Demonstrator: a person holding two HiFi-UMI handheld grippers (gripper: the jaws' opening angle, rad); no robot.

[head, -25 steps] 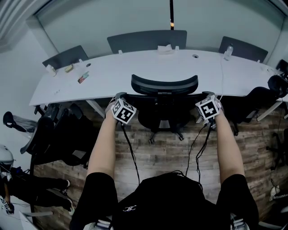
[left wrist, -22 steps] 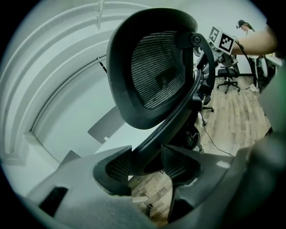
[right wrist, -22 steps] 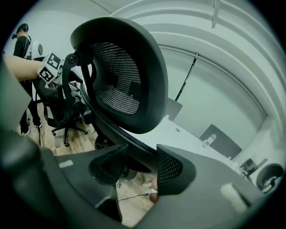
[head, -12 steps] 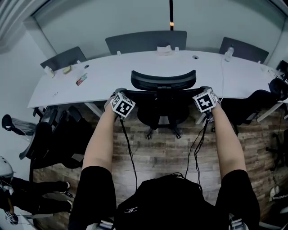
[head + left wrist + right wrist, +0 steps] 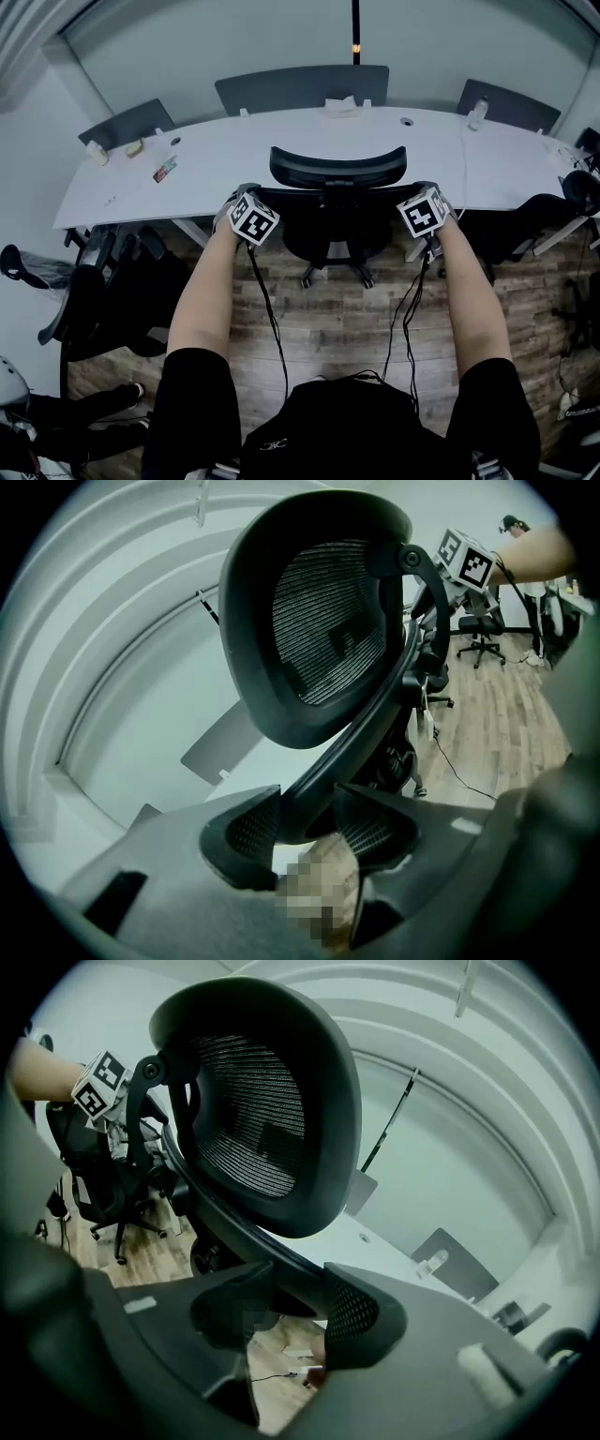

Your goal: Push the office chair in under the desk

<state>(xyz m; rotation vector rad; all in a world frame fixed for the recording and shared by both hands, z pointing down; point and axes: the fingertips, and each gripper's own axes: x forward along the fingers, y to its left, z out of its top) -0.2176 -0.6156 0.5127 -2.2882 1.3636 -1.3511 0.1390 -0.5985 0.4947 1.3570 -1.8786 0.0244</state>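
Wood-plank floor, long white desk [image 5: 281, 155]: black mesh-backed office chair [image 5: 339, 169] at desk's near edge, its front hidden behind headrest and back, slightly nearer desk than a second ago. Left gripper [image 5: 307, 819] and right gripper [image 5: 292, 1305] each clamped on chair's back frame. Small packet [image 5: 164, 170] on desk, print too small to read.

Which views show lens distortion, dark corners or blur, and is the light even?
Head view: soft, even light, no glare; the desk edge bows from the wide lens. Left gripper view: strong fisheye, black corners, the left gripper near the lens soft. Right gripper view: the same, the office chair headrest sharp.
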